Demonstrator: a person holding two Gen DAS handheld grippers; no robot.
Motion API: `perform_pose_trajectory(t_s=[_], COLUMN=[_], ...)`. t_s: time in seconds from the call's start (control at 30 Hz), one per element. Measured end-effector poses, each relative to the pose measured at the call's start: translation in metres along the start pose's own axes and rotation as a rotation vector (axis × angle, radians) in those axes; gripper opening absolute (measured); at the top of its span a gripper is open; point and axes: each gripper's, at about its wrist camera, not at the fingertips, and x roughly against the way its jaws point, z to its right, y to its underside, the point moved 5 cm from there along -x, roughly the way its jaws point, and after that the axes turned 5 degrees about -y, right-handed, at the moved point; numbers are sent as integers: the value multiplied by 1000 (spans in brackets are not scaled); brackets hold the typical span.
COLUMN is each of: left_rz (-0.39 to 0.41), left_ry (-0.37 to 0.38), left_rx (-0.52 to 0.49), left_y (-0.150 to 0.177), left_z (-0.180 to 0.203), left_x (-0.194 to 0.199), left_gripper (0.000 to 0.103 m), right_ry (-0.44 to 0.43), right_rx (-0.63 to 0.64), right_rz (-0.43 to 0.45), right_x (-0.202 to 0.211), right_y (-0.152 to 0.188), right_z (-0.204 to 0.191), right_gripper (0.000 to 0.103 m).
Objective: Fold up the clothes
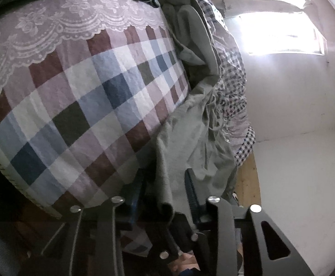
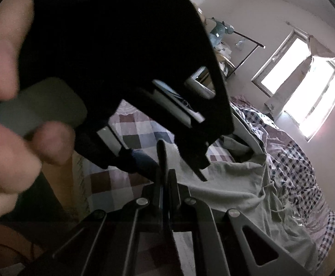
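Observation:
A grey-green garment (image 1: 185,124) lies crumpled on the bed, draped over the checked sheet's edge. My left gripper (image 1: 167,184) has its two fingers either side of a hanging fold of that garment; the fold runs down between them. In the right wrist view the same garment (image 2: 231,184) spreads on the bed. My right gripper (image 2: 166,161) has its fingers pressed together with nothing between them. The other gripper's black body (image 2: 126,57), held by a hand (image 2: 4,92), fills the upper left and hides much of the bed.
A checked bedsheet (image 1: 87,103) with a lace cover (image 1: 52,23) at the head. A small-check duvet (image 2: 293,161) is bunched at the far side. A bright window (image 2: 305,92), white walls, and a clothes rack (image 2: 243,46) stand beyond.

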Motion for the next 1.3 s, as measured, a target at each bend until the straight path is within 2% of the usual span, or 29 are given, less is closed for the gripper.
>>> perform_pose_trajectory(t_s=[0.1,0.13,0.17,0.23,0.27,0.47,0.57,0.67,0.83,0.97,1.07,1.3], left_rz=[0,2,4,6,7,24,22,11,-10,-26,-15,38], left_ry=[-16,-21,-27,-37,-42,-20,6,39,32,22,18,44], left_rx=[12,15,16,18,18,1,-12,3,36,47,2,-98], left_y=[0,-1,-1,-1,0,-3,-4,-6,-5,-3,-1,-2], left_z=[-5,-6,-6,-8,-9,-1,11,21,35,50,72,130], left_x=[1,2,2,4,5,14,16,17,20,22,31,64], left_gripper=[21,13,9,9,5,3,2,2,2,2,1,1], right_ry=[-13,-21,-33,-49,-49,65,101,126,123,120,134,230], right_rx=[18,23,26,12,12,32,-7,10,26,101,142,83], right_rz=[0,-3,-7,-6,-6,-41,-51,-59,-71,-99,-133,-233], right_x=[2,3,3,7,9,12,14,15,30,46,56,76], right_y=[1,3,4,9,11,24,29,30,34,50,69,123], right_z=[-3,-4,-6,-9,-10,-3,10,18,30,28,25,54], right_gripper=[4,11,26,48,51,54,54,54,54,54,54,54])
